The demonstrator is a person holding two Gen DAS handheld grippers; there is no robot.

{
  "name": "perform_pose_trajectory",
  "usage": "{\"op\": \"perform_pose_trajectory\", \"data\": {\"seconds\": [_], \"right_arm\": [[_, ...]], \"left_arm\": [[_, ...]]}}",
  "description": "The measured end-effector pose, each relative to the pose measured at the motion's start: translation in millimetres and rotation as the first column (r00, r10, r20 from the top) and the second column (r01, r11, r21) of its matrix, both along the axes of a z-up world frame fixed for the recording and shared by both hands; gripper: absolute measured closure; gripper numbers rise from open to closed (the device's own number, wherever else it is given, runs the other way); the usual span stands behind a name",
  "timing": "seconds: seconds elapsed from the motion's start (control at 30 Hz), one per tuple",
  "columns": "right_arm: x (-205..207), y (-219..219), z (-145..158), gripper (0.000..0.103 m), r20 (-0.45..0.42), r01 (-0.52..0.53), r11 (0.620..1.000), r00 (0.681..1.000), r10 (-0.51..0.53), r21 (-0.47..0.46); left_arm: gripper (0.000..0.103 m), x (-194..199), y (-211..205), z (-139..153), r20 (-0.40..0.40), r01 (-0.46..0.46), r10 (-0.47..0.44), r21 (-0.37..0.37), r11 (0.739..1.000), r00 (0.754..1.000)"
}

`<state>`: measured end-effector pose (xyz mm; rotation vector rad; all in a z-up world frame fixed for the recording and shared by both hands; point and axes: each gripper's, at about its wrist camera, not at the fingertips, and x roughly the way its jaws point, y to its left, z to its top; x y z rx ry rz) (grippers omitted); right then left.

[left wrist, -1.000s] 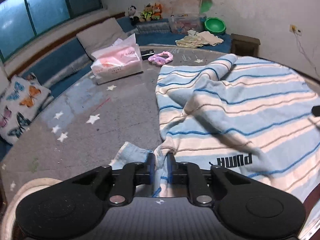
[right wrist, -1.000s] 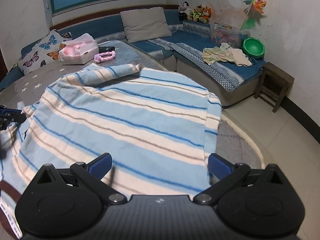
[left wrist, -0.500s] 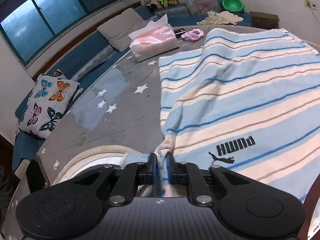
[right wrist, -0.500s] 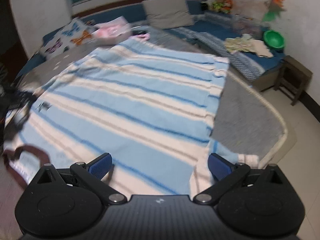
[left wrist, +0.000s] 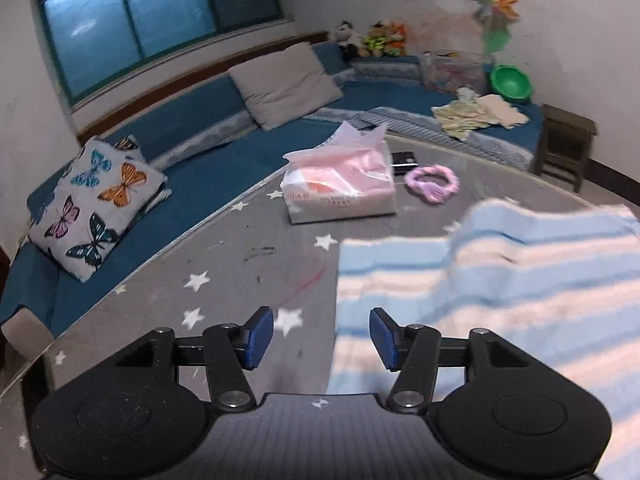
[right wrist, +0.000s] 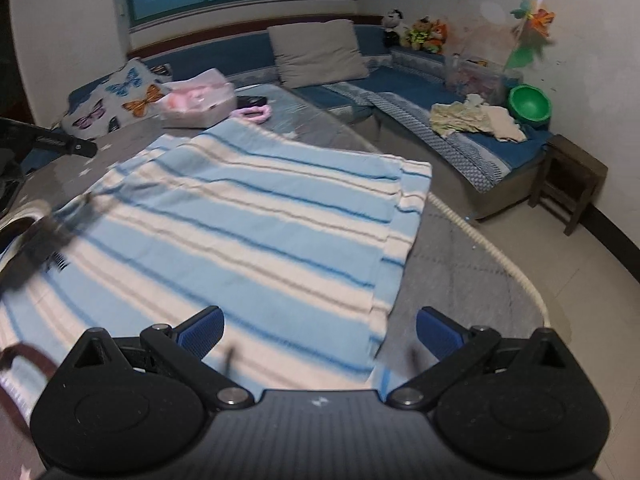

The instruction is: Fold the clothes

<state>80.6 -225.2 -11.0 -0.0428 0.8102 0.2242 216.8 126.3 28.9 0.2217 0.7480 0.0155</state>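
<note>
The left gripper's [left wrist: 321,338] blue-padded fingers [left wrist: 258,336] have just been opening and now stand apart with nothing between them, above a grey star-printed table [left wrist: 224,276]. The right gripper's [right wrist: 318,330] fingers [right wrist: 202,330] are spread wide and empty. A pale blue, white and tan striped shirt [right wrist: 248,232] lies spread flat across the table below both grippers, its near edge just under the left gripper's right finger. Beyond it sit a pink tissue pack [left wrist: 340,188] and a pink ring-shaped toy [left wrist: 432,180]. A blue sofa [left wrist: 200,120] with a butterfly cushion [left wrist: 94,204] lines the wall.
</note>
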Motion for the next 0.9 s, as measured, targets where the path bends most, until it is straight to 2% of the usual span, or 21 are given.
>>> {"op": "perform_pose_trajectory", "data": {"seconds": [0.23, 0.47, 0.57, 0.63, 0.67, 0.83, 0.9], "right_arm": [[18, 5, -11, 0.000, 0.006, 0.020, 0.999, 1.000, -0.020, -0.026], [25, 12, -18, 0.000, -0.010, 0.002, 1.000, 1.000, -0.002, -0.029], [27, 13, -21, 0.000, -0.019, 0.000, 1.000, 1.000, -0.001, -0.028], [28, 14, -24, 0.000, -0.032, 0.002, 1.000, 0.999, -0.003, -0.029], [28, 14, -25, 0.000, -0.036, 0.001, 1.000, 0.999, -0.002, -0.027], [27, 14, -27, 0.000, -0.039, 0.007, 1.000, 0.999, -0.008, -0.016], [26, 14, -26, 0.000, -0.041, 0.010, 1.000, 0.999, -0.011, -0.015]], "left_arm": [[0.046, 57, -6, -27, -0.043, -0.043, 0.042, -0.008, 0.999, 0.998], [0.049, 76, -11, -45, -0.048, -0.018, 0.018, -0.011, 1.000, 0.999], [0.064, 79, -12, -48, -0.046, 0.003, -0.004, -0.012, 1.000, 0.999], [0.080, 80, -14, -48, -0.040, 0.016, -0.016, -0.001, 1.000, 0.999], [0.083, 81, -14, -49, -0.037, 0.015, -0.014, 0.010, 1.000, 0.999], [0.086, 93, -5, -54, -0.011, -0.057, 0.058, 0.090, 0.994, 0.998], [0.086, 94, 4, -51, -0.016, -0.073, 0.074, 0.056, 0.996, 0.997]]}}
